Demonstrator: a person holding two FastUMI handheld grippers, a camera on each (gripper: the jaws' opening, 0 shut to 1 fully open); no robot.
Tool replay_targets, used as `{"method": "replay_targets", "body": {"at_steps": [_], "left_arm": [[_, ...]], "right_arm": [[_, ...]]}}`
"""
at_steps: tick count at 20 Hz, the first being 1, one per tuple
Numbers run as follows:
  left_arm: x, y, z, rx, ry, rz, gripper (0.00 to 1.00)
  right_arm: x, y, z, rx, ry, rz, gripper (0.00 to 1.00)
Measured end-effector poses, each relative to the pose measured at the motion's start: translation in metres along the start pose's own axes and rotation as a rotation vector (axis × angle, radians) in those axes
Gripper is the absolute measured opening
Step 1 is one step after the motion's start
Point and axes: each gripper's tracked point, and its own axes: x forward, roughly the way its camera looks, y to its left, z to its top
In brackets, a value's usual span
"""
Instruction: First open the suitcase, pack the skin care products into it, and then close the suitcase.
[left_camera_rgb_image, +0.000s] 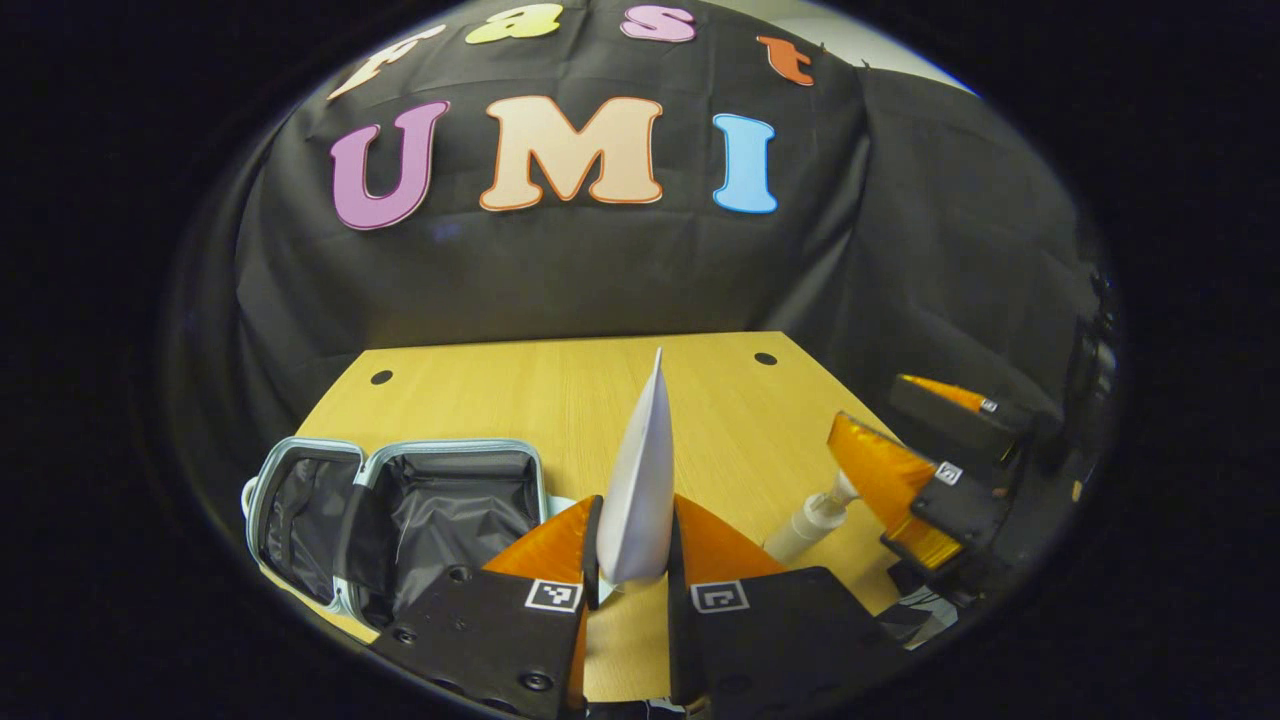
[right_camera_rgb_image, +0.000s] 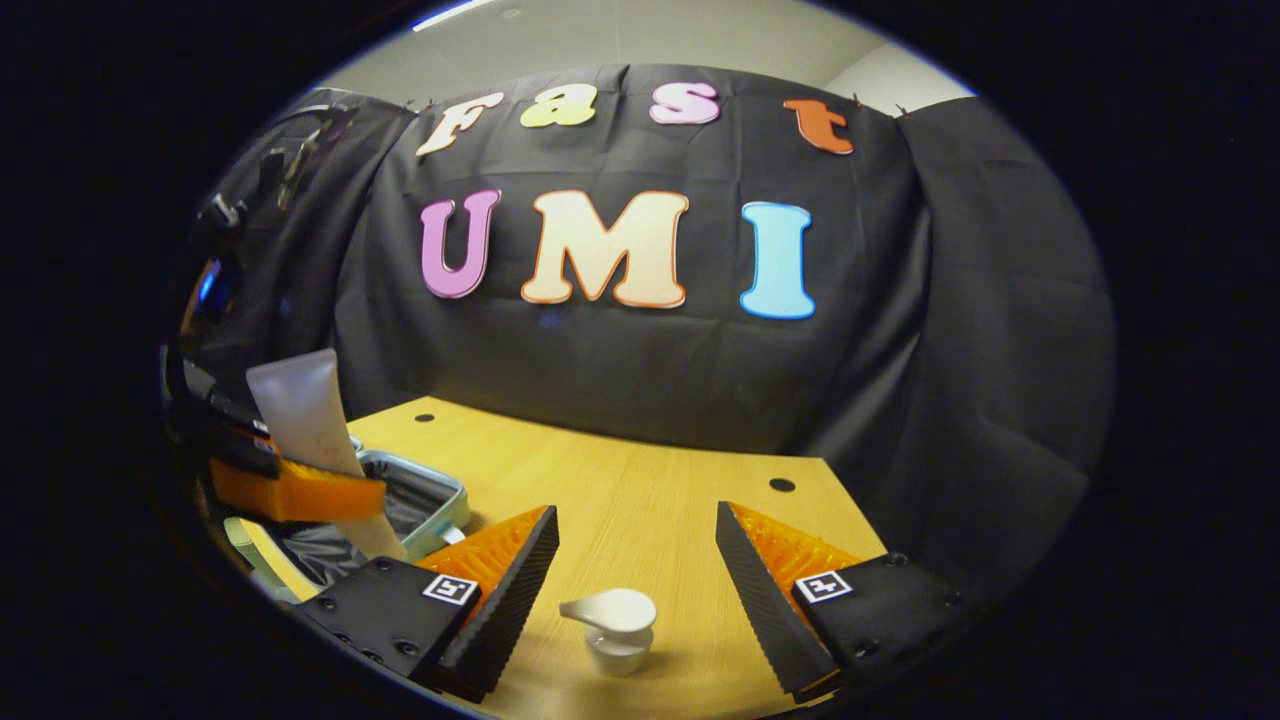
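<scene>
While the suitcase is lying open at the left of the wooden table, the packing step is being carried out. In the left gripper view, both shells are being shown spread flat, edged in a pale hard rim and lined with dark, crinkled fabric, and nothing is being seen inside them yet.

Just to the right, a soft frosted squeeze tube is being held by the left gripper, whose fingers are clenched on its lower body. The tube is being carried upright, its flat crimped end tapering to a thin edge at the top; it is clear of the table and near the case's right shell. The next move is being judged as a swing leftward over the lining, a lowering, and only then a release, so that the tube is not dropped onto the rim.

Further right, a white pump bottle is standing on the table, its smooth plastic head rounded with a short spout. In the right gripper view, the pump bottle is being straddled by the right gripper, whose ridged fingers are spread wide and well apart from it on either side. No contact is being made. A squeeze below the pump head is being called for there, since the slick head is likely to slip.
</scene>
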Motion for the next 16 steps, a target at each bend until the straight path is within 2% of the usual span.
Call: {"method": "replay_targets", "body": {"at_steps": [7,13,15,16], "left_arm": [[-0.015,0.019,0.002,-0.021,0.0,0.037,0.25],[-0.023,0.045,-0.004,-0.061,0.01,0.09,0.25],[-0.026,0.057,-0.007,-0.067,0.021,0.111,0.25],[-0.028,0.065,-0.007,-0.065,0.023,0.126,0.25]], "right_arm": [[0.013,0.013,-0.084,-0.054,0.149,0.02,0.99],[0.014,0.018,-0.136,-0.053,0.257,0.047,0.99],[0.015,0.017,-0.141,-0.035,0.272,0.046,0.92],[0.013,0.014,-0.136,-0.025,0.268,0.035,0.79]]}}
